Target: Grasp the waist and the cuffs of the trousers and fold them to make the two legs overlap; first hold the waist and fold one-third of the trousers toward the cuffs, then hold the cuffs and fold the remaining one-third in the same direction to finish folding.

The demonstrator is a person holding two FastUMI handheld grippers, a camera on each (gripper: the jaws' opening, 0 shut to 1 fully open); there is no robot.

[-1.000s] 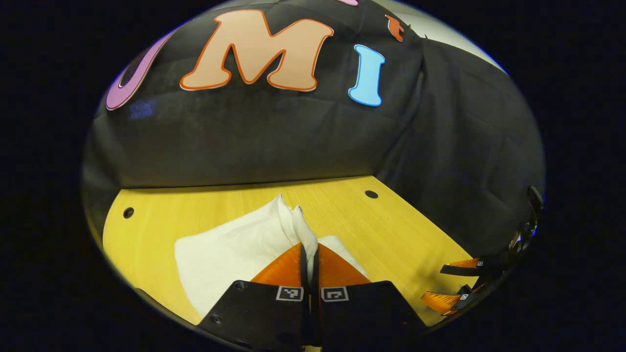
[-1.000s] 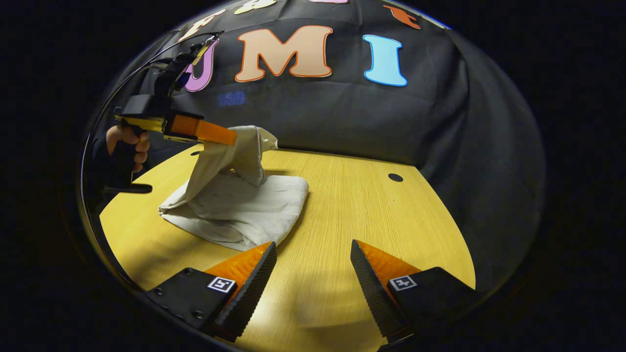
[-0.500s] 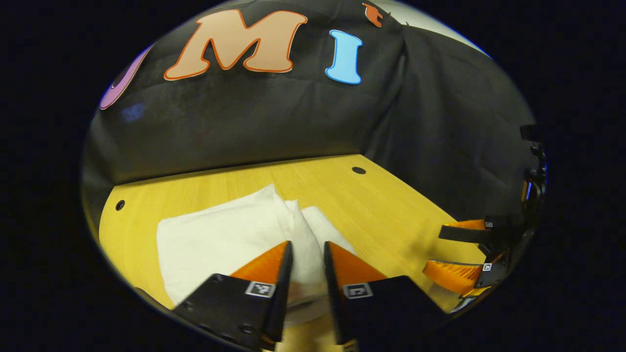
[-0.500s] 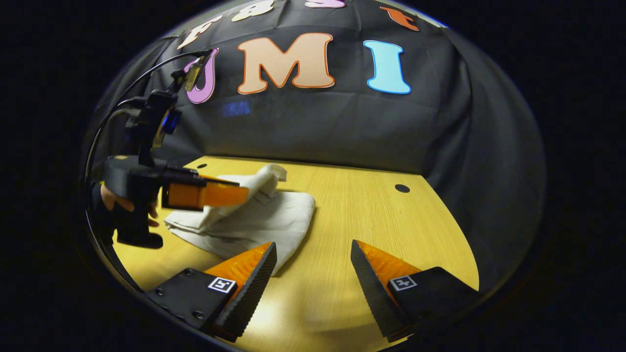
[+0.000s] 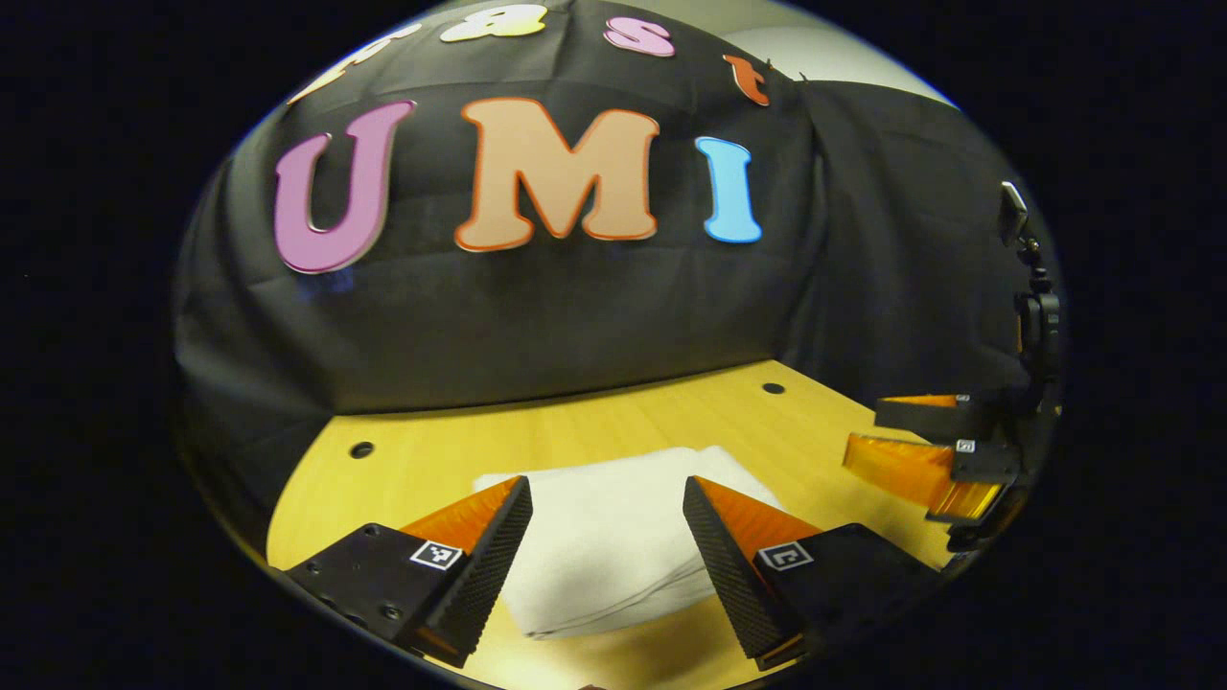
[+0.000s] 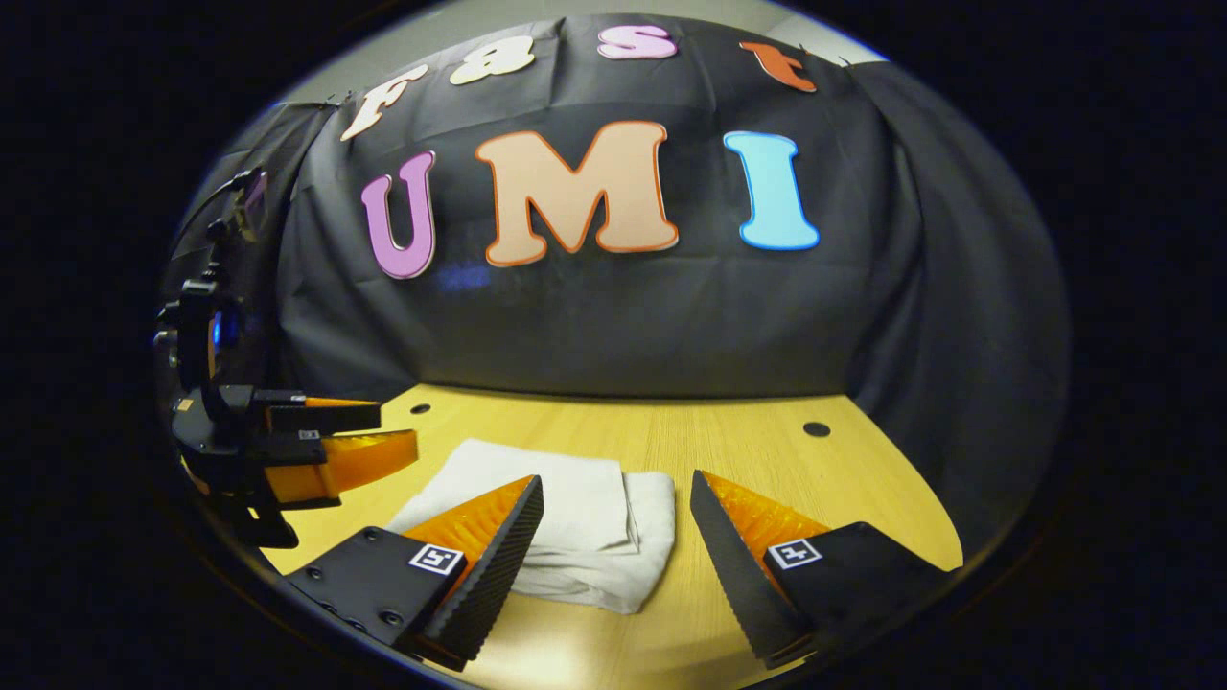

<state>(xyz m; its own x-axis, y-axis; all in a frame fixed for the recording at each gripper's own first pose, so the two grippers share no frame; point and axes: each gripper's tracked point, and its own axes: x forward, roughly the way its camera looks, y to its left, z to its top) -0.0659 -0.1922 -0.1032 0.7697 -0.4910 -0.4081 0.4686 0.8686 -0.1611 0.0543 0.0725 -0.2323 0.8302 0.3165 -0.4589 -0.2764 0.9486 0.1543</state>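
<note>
Your left gripper and right gripper both hang wide open with nothing in them just above the near edge of the trousers, which lie as a compact folded stack on the wooden table, so the folding looks finished

Both views are dim, with strong fisheye bending toward the rims. Light falls from above onto the worktop, which glows warm yellow, brightest at 6 o'clock in the right gripper view. The white trousers look nearly overexposed. The black wall stays murky. Focus is fairly sharp, softening at the edges.
</note>
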